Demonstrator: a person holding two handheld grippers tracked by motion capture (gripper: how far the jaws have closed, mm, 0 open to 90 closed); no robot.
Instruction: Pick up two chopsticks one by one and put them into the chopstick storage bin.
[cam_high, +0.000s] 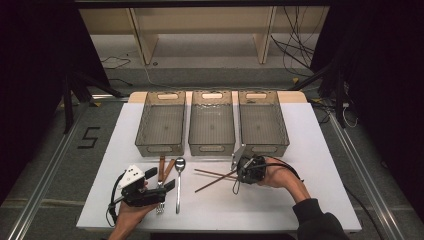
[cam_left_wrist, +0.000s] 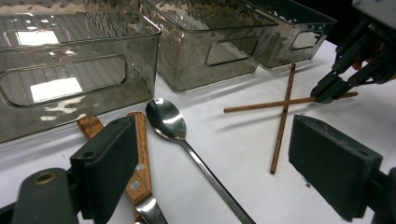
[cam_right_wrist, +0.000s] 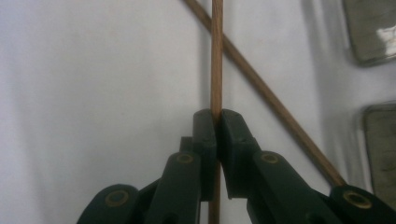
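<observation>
Two brown chopsticks lie crossed on the white table (cam_high: 300, 200). My right gripper (cam_right_wrist: 217, 119) is shut on one chopstick (cam_right_wrist: 216, 56) near its end; the other chopstick (cam_right_wrist: 271, 102) runs slantwise under it. In the high view the right gripper (cam_high: 235, 175) sits at the right end of the chopsticks (cam_high: 212, 173). The left gripper view has it (cam_left_wrist: 327, 92) pinching the crosswise chopstick (cam_left_wrist: 261, 105). My left gripper (cam_left_wrist: 219, 170) stands open with nothing between its jaws, low over a wooden-handled utensil (cam_left_wrist: 140, 149) and beside a steel spoon (cam_left_wrist: 166, 119). It (cam_high: 160, 179) is at the front left.
Three clear smoky bins (cam_high: 161, 122) (cam_high: 212, 122) (cam_high: 262, 122) stand in a row at the back of the table. A fork (cam_high: 160, 200) and another wooden-handled piece (cam_high: 169, 167) lie left of the spoon (cam_high: 179, 180). A person's hands hold both grippers.
</observation>
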